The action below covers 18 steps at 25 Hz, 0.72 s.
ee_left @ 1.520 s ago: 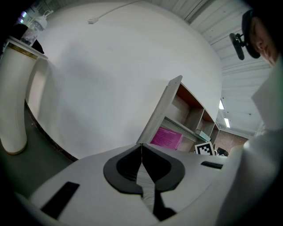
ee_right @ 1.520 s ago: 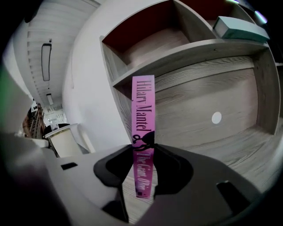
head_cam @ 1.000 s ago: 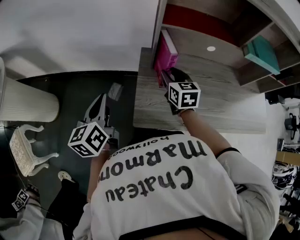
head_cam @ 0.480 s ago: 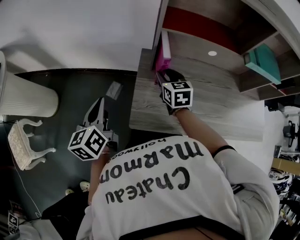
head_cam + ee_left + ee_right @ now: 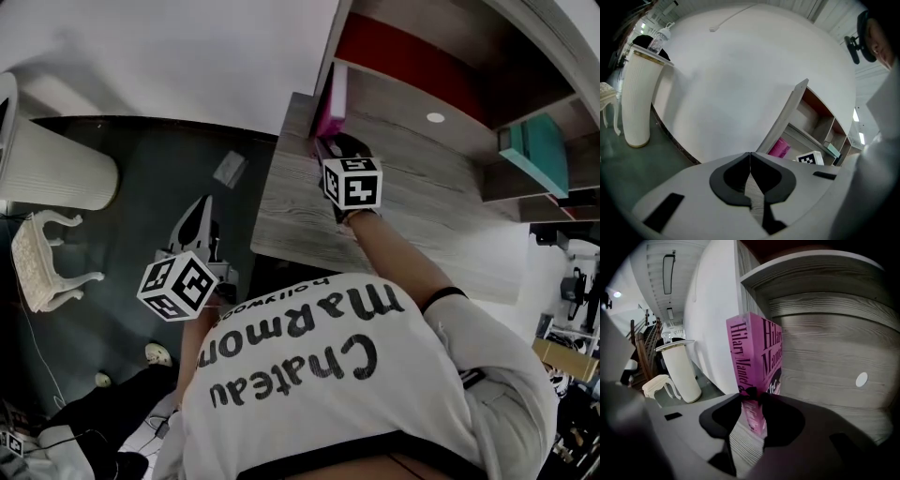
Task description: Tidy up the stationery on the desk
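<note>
Grey wood-grain tabletop (image 5: 441,220) carries the upright thick pink book (image 5: 757,352) at its left end (beside the shelf's side panel (image 5: 330,56)). My right gripper (image 5: 753,393) jaws clamp its spine. My left gripper (image 5: 750,153) jaws are together, empty.

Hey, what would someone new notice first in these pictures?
The bright pink book stands upright at the left end of the grey wood-grain desk, its spine clamped by the right gripper. The left gripper hangs shut and empty beside the desk, over the dark floor.

Smooth-covered paper book (image 5: 758,363) on a matt, grained wooden desk (image 5: 292,208).
</note>
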Available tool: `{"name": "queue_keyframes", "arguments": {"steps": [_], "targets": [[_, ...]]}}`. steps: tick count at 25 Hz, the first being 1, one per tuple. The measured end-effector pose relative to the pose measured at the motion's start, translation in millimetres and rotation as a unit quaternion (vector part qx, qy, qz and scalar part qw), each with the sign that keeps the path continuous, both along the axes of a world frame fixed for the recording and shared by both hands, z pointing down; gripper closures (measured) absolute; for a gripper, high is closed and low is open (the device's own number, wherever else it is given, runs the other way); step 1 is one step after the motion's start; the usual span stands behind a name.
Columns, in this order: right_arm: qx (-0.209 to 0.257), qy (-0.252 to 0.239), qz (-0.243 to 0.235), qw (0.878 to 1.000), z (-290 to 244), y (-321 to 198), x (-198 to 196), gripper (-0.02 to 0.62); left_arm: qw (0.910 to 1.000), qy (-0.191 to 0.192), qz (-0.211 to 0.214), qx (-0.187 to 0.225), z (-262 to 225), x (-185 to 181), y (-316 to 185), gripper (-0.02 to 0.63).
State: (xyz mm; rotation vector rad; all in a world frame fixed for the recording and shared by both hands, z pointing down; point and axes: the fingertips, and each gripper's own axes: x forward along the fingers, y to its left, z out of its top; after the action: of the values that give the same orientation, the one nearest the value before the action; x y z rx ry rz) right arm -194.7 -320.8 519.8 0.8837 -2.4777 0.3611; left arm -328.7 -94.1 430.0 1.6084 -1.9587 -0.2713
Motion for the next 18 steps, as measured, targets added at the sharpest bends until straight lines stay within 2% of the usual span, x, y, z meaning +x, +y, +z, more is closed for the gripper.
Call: {"name": "queue_keyframes", "arguments": {"steps": [6,18], "targets": [[0.002,-0.01,0.001,1.0,0,-7,-8,0.44,0.9997,-0.005,-0.02,-0.01,0,-3,7,0.589],[-0.006,-0.025,0.003,1.0,-1,-15,-21,0.44,0.9995,-0.012,-0.027,-0.015,-3,-5,12,0.589]]}}
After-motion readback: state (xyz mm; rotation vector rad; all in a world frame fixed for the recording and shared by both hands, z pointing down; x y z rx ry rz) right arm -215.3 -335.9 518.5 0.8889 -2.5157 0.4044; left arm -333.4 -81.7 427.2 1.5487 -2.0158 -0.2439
